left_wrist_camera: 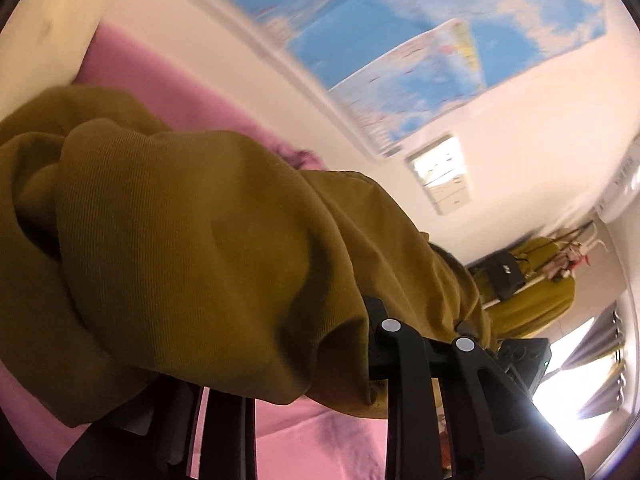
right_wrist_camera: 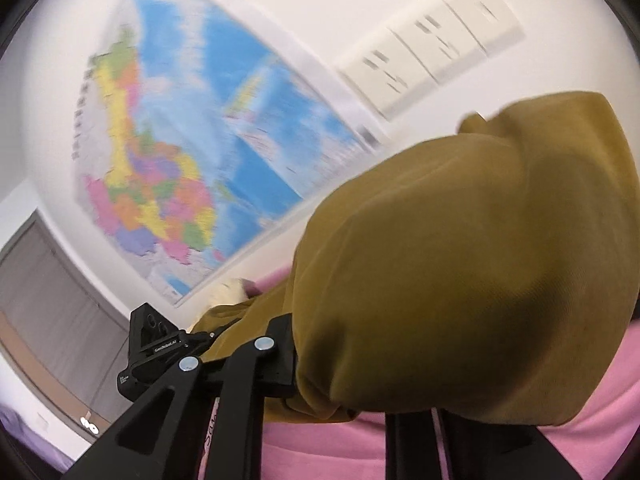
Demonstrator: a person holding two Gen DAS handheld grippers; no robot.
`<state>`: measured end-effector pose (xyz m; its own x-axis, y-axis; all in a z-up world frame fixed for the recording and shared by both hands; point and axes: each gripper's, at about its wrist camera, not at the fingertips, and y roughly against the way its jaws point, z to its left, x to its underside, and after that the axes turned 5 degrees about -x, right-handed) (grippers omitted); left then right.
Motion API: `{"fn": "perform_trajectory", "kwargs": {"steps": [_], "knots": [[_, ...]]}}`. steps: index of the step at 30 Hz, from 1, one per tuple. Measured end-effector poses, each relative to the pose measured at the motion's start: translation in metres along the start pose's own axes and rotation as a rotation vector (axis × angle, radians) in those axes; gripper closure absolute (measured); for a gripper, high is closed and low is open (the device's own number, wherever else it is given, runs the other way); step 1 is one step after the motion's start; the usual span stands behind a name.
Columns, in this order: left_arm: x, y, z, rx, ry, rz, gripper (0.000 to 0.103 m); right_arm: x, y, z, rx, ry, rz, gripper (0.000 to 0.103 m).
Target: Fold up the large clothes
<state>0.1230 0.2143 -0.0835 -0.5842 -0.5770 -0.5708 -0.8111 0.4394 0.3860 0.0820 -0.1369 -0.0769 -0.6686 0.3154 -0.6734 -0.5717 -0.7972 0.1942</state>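
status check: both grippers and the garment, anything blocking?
Left gripper and right gripper: fingertips buried in cloth, grip state unreadable. Mustard garment bunched, draped over both, above pink sheet. Frames blurred; no obstruction visible.

1. Mustard garment drapes over the left gripper, blocking its fingertips.
2. It likewise smothers the right gripper.
3. Pink sheet lies just below.
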Motion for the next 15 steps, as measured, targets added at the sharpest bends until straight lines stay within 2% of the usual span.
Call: {"fn": "perform_trajectory", "kwargs": {"steps": [4,8,11,15], "knots": [[-0.022,0.031,-0.02,0.029,-0.057,-0.04,0.081,-0.026,0.006,0.042,-0.039,0.094,-0.034,0.087],[-0.05,0.082,-0.036,0.058,-0.109,-0.118,0.081,-0.048,0.001,0.086,-0.112,0.162,-0.071,0.087],[-0.072,0.126,-0.044,0.04,-0.161,-0.201,0.081,-0.062,-0.014,0.124,-0.185,0.211,-0.086,0.087],[-0.103,0.188,-0.039,-0.012,-0.189,-0.308,0.081,-0.078,-0.058,0.172,-0.299,0.253,-0.078,0.087]]}}
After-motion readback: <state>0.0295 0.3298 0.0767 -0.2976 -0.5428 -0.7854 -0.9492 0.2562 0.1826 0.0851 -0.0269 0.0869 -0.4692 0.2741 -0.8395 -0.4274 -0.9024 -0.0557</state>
